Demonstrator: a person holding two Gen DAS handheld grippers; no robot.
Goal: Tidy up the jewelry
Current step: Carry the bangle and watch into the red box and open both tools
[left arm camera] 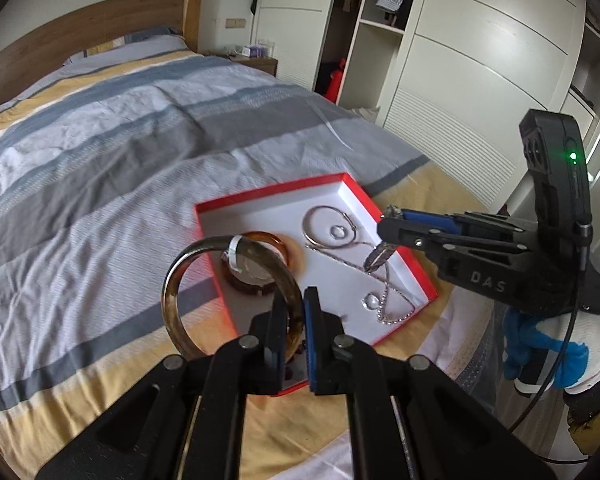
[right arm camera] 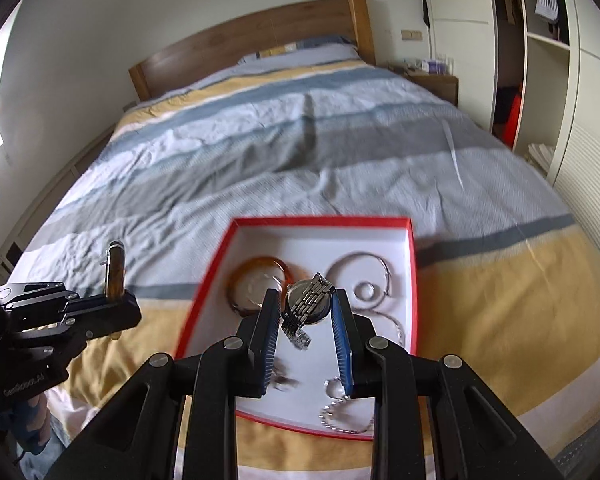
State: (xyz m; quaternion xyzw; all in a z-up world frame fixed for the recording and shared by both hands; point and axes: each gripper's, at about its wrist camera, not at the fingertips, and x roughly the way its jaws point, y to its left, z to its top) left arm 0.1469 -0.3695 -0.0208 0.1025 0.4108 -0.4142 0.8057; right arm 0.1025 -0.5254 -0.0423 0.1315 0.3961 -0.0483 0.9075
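Note:
A red box (left arm camera: 277,194) with a white inside lies on the bed; it also shows in the right wrist view (right arm camera: 320,221). It holds an amber bangle (right arm camera: 262,263), a silver hoop (left arm camera: 327,227), chains and pendants. My left gripper (left arm camera: 296,320) is shut on a brown bangle (left arm camera: 172,284), held upright above the box's near left corner; it also shows in the right wrist view (right arm camera: 115,270). My right gripper (right arm camera: 306,320) is over the box with its fingers apart, and a silver watch (right arm camera: 308,302) sits between them, blurred. In the left wrist view the right gripper (left arm camera: 388,226) is at the box's right edge.
The bed (left arm camera: 140,120) has a striped grey, blue and yellow cover. A wooden headboard (right arm camera: 252,40) is at the far end. White wardrobes (left arm camera: 480,60) stand to the right and a bedside table (right arm camera: 436,80) is at the far right.

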